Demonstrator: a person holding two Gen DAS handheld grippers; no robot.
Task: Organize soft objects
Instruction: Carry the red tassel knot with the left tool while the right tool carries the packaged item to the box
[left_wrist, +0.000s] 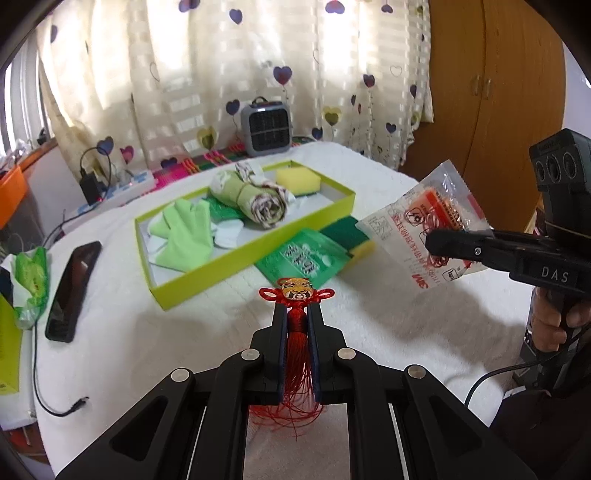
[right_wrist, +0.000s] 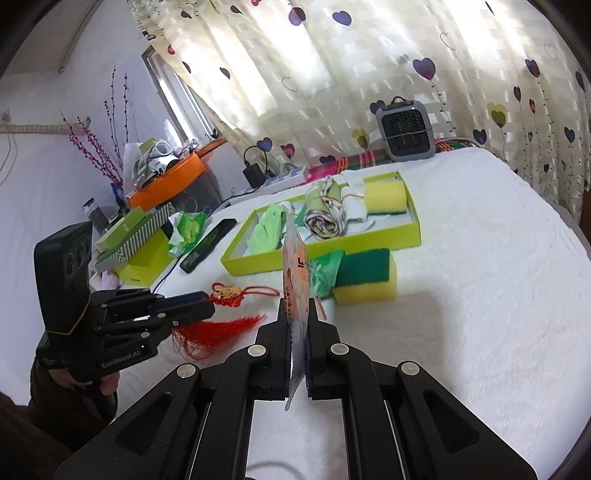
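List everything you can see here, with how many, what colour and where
tray: 1, lime green, middle of the white bed cover
gloves: 1 pair, light green, near end of tray
cloth roll: 1, green and floral, middle of tray
sponge: 2, yellow and green; one at far end of tray, one outside, in front of it
green packet: 1, beside the outside sponge
phone: 1, black, left of tray
fan: 1, grey, by the curtain
tassel charm: 1, red, in left gripper
clear packet: 1, orange print, in right gripper
left gripper: black, shut
right gripper: black, shut
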